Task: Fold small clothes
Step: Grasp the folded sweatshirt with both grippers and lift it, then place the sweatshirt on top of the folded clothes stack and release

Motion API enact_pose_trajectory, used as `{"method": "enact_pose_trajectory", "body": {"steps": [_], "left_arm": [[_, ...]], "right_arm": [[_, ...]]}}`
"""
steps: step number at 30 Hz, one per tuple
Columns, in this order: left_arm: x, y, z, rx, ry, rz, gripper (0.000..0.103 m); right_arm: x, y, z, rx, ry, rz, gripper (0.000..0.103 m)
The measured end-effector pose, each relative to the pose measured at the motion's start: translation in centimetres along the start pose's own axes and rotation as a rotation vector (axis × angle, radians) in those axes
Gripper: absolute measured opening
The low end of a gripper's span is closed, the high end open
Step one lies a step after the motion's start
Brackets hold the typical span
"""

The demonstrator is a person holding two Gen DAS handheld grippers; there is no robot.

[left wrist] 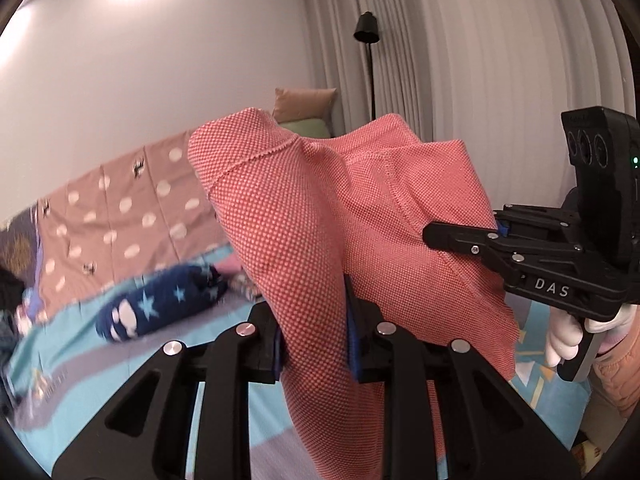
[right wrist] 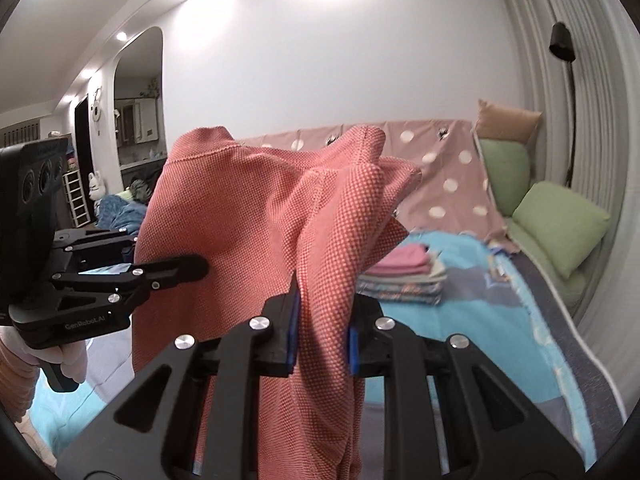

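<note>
In the left wrist view, the left tongs [left wrist: 316, 340] are nearly closed, their blue pads pinching the coral knit garment [left wrist: 320, 208], which bunches above them and hangs below. To the right, the right tongs [left wrist: 460, 236] bite its far edge.

In the right wrist view, the right tongs [right wrist: 322, 330] clamp the garment [right wrist: 256, 216] likewise; the left tongs [right wrist: 176, 268] hold it on the left. Beyond them on the bed [right wrist: 500, 320] sits a stack of folded clothes [right wrist: 404, 276].

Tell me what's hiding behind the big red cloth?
Behind the red cloth you can see a dotted pink cover, a stack of folded clothes and green pillows on the bed. What lies directly behind the cloth stays covered.
</note>
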State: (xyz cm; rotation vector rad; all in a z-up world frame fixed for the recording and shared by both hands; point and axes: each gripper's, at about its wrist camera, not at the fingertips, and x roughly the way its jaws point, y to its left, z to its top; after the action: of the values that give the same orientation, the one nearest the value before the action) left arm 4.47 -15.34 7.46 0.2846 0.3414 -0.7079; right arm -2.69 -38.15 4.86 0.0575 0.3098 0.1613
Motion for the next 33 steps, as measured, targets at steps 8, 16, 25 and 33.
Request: {"method": "enact_pose_trajectory", "body": {"steps": [8,16,25,33], "left_arm": [[2.4,0.5,4.0,0.012,-0.010,-0.012,0.024],[7.2,3.0,9.5,-0.003,0.000,0.013,0.024],[14.5,7.1,15.0,-0.012,0.022,0.081,0.024],[23.8,10.8,15.0,-0.010,0.105,0.148,0.025]], "right_arm": [[0.4,-2.1,2.6,-0.014,-0.045,-0.059,0.018],[5.6,-5.1,8.1,-0.031,-0.034,-0.107,0.018],[14.6,-9.2,14.7,0.007,-0.013,-0.137,0.018],[24.9,-12.2,15.2,0.023,0.057,-0.175,0.018]]}}
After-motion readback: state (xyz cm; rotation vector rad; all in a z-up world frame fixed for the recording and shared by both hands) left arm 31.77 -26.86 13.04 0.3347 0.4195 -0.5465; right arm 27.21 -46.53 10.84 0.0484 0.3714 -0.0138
